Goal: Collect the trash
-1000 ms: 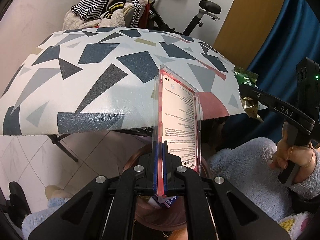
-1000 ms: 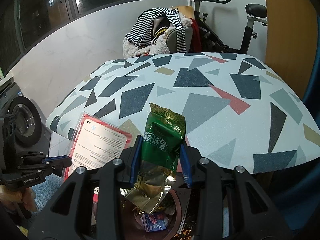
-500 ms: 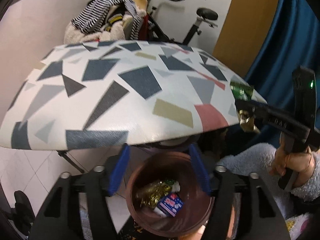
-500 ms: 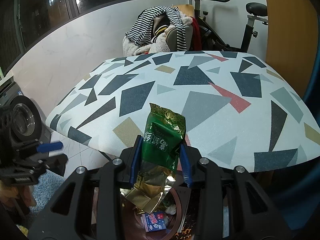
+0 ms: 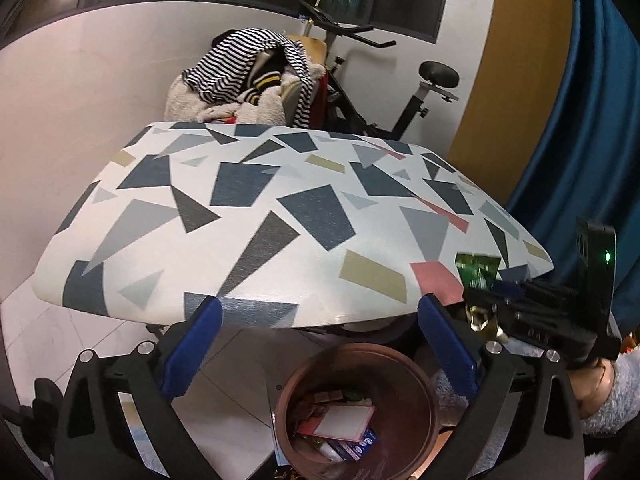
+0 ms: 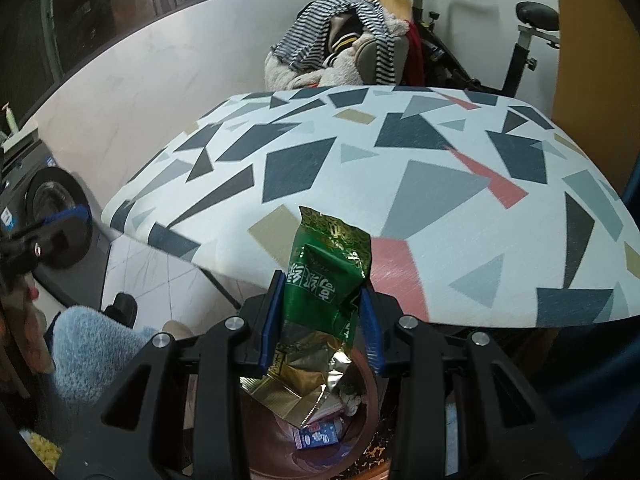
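The right tool (image 6: 323, 316) is clamped on a green packet (image 6: 326, 276): glossy foil with a gold patterned top edge and pale lettering, its lower part torn open into crumpled gold flaps that hang below the blue pads. It hangs over the brown bin (image 6: 360, 432), in front of the bench's near edge. In the left view the same packet (image 5: 478, 270) shows only as a green corner and a gold scrap beyond the right tool (image 5: 486, 304).

The left tool (image 5: 320, 348) has its jaws spread wide apart with nothing between them, above the bin (image 5: 416, 392). Inside the bin lie a flat red-edged card pack (image 5: 344, 422) and a small blue-and-white box (image 5: 360, 442); the rest of the litter is jumbled and hard to make out.

The bench (image 5: 280, 220), patterned with grey, blue and pink shapes, has its near edge partly hidden by both tools. The bin's lower part is cut off.
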`<state>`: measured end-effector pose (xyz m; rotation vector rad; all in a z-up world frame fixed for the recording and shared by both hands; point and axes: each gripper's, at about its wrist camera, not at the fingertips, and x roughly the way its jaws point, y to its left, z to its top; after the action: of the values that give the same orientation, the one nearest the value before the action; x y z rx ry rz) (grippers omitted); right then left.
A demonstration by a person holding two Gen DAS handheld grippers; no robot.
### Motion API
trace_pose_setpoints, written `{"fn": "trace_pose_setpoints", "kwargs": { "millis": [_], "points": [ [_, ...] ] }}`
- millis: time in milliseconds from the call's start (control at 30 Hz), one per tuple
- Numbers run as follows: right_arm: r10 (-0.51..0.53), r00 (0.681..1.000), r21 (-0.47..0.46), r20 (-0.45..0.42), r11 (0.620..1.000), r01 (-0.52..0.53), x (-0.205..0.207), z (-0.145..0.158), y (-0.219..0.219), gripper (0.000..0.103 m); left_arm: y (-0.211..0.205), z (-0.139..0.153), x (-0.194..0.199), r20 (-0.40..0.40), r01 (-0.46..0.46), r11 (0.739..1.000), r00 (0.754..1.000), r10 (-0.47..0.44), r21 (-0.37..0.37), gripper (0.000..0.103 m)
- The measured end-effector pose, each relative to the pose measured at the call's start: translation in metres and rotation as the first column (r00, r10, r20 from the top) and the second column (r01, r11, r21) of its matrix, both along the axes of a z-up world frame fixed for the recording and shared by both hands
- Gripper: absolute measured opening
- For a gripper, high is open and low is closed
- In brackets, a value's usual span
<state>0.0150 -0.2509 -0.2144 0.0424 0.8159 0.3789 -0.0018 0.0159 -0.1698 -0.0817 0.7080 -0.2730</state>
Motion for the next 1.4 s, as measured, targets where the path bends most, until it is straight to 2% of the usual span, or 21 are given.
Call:
{"fn": "trace_pose_setpoints", "kwargs": {
  "millis": [167,333,633,667,733,833,900,1000,1200,1300,1400],
  "points": [
    [0.052,0.998,-0.020,-0.042,0.998,-0.052,-0.004,-0.012,0.014,0.038,0.010,-0.002,-0.002,-0.005,-0.040,0.999,0.999,0.040,-0.003,0.097],
    [0.111,0.985,-0.057,-0.135,0.991,-0.119,-0.005,-0.030,0.031,0.038,0.018,-0.005,0.001,-0.025,-0.083,0.997,0.996,0.083,0.011,0.097],
    [0.139,0.974,-0.074,-0.180,0.985,-0.155,-0.011,-0.046,0.041,0.042,0.022,-0.009,0.004,-0.042,-0.109,0.994,0.993,0.109,0.008,0.097],
    [0.137,0.974,-0.076,-0.181,0.985,-0.153,-0.011,-0.046,0.042,0.044,0.022,-0.009,0.004,-0.044,-0.109,0.994,0.993,0.110,0.008,0.097],
    [0.129,0.976,-0.078,-0.178,0.987,-0.144,-0.012,-0.047,0.042,0.056,0.022,-0.010,0.004,-0.044,-0.112,0.994,0.993,0.113,0.011,0.097],
    [0.110,0.978,-0.078,-0.176,0.989,-0.126,-0.009,-0.047,0.041,0.080,0.022,-0.010,0.004,-0.043,-0.118,0.993,0.992,0.118,0.016,0.097],
    [0.102,0.979,-0.075,-0.174,0.990,-0.116,-0.009,-0.046,0.039,0.091,0.022,-0.010,0.004,-0.042,-0.122,0.992,0.992,0.123,0.021,0.097],
    [0.080,0.981,-0.081,-0.175,0.992,-0.095,-0.005,-0.044,0.036,0.097,0.022,-0.008,0.004,-0.032,-0.131,0.991,0.991,0.132,0.033,0.097],
    [0.046,0.990,-0.104,-0.133,0.993,-0.060,0.001,-0.031,0.031,0.097,0.017,0.001,0.004,0.015,-0.132,0.988,0.991,0.132,0.075,0.097],
    [0.038,0.995,-0.120,-0.088,0.992,-0.049,0.002,-0.018,0.028,0.097,0.014,0.010,0.003,0.047,-0.132,0.986,0.991,0.128,0.102,0.097],
    [0.023,0.999,-0.124,-0.024,0.992,-0.026,0.007,0.009,0.023,0.097,0.009,0.025,0.005,0.098,-0.150,0.979,0.986,0.137,0.140,0.097]
  ]
}}
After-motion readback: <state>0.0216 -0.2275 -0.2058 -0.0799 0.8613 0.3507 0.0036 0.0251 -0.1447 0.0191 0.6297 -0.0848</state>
